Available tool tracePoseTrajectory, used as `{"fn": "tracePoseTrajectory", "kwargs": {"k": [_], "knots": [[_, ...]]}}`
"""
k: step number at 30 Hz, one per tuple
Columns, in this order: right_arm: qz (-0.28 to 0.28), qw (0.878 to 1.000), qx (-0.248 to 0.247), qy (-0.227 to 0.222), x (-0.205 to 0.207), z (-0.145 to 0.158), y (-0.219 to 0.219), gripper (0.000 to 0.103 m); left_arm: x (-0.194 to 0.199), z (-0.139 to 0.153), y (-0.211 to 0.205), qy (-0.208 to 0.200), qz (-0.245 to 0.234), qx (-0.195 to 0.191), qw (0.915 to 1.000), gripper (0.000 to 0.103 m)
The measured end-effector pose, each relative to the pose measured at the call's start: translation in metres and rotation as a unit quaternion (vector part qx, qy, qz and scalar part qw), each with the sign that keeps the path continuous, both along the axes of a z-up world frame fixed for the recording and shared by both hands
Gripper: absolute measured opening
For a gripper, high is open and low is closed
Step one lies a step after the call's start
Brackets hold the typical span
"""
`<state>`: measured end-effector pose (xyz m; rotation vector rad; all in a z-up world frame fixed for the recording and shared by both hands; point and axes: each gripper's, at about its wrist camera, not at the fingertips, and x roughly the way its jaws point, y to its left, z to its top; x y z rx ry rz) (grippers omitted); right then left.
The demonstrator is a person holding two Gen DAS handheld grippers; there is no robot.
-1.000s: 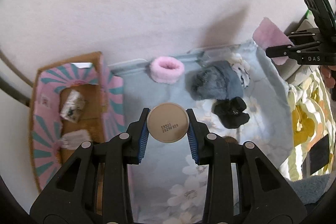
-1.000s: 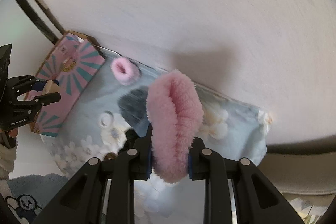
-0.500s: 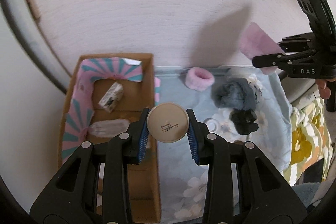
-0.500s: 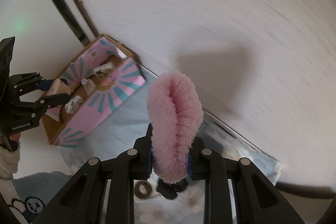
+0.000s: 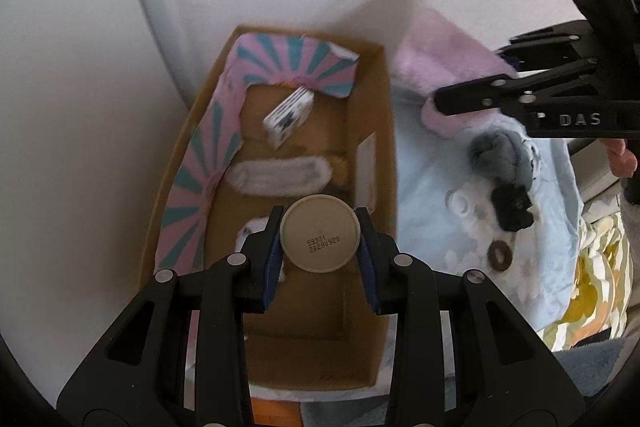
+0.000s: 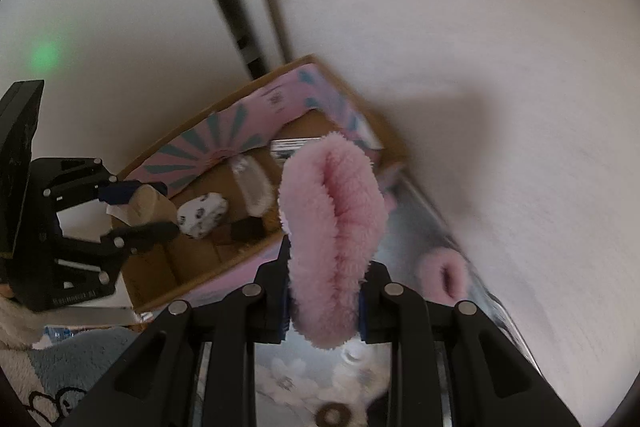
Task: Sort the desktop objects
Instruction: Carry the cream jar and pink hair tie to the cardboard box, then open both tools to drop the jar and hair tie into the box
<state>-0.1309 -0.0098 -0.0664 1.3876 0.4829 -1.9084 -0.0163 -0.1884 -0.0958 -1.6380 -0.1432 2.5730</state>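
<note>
Claws clamp round tin [image 5: 319,233] and pink scrunchie [image 6: 334,243] above cardboard box [image 5: 370,307].

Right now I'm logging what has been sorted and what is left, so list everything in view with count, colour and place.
cardboard box: one, brown with pink and teal flaps, by the wall
patterned white packet: one, at the box's far end
fluffy white item: one, mid box
white spotted item: one, in box
round container: one, beige with a printed code, above the box
pink fluffy scrunchie: two; one held, one on the cloth
floral cloth: one, pale blue, beside the box
grey fluffy item: one, on cloth
black item: one, on cloth
brown ring: one, on cloth
left gripper: black, shut on round container
right gripper: black, shut on pink fluffy scrunchie
</note>
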Motion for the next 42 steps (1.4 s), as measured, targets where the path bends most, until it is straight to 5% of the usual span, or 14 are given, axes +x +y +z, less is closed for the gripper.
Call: {"fn": "tracePoseTrajectory", "kwargs": {"k": [12,26,27,29,30,31,33,39,42], "knots": [[0.059,0.997,0.023,-0.037,0.004,-0.047,-0.086,0.023,0.015,-0.029,-0.023,-0.022,0.028,0.025,0.9991,0.030],[0.071,0.995,0.037,-0.055,0.006,-0.068,-0.109,0.025,0.011,-0.033,-0.022,-0.013,0.015,0.013,0.9997,0.032],[0.071,0.995,0.039,-0.055,0.006,-0.068,-0.109,0.027,0.011,-0.033,-0.022,-0.014,0.011,0.014,0.9997,0.037],[0.070,0.995,0.045,-0.051,0.005,-0.069,-0.110,0.034,0.010,-0.033,-0.021,-0.019,0.008,0.020,0.9996,0.079],[0.068,0.995,0.050,-0.046,0.004,-0.069,-0.109,0.048,0.011,-0.032,-0.021,-0.017,0.009,0.018,0.9997,0.100],[0.065,0.995,0.056,-0.042,0.003,-0.069,-0.109,0.064,0.012,-0.031,-0.020,-0.008,0.008,0.020,0.9997,0.103],[0.059,0.996,0.056,-0.037,0.001,-0.068,-0.106,0.082,0.014,-0.029,-0.020,-0.003,0.002,0.033,0.9995,0.103],[0.053,0.997,0.035,-0.033,0.004,-0.060,-0.098,0.089,0.014,-0.028,-0.019,-0.002,0.006,0.013,0.9999,0.103],[0.049,0.998,0.032,-0.026,0.000,-0.054,-0.097,0.103,0.012,-0.026,-0.021,-0.004,0.008,0.020,0.9997,0.103]]}}
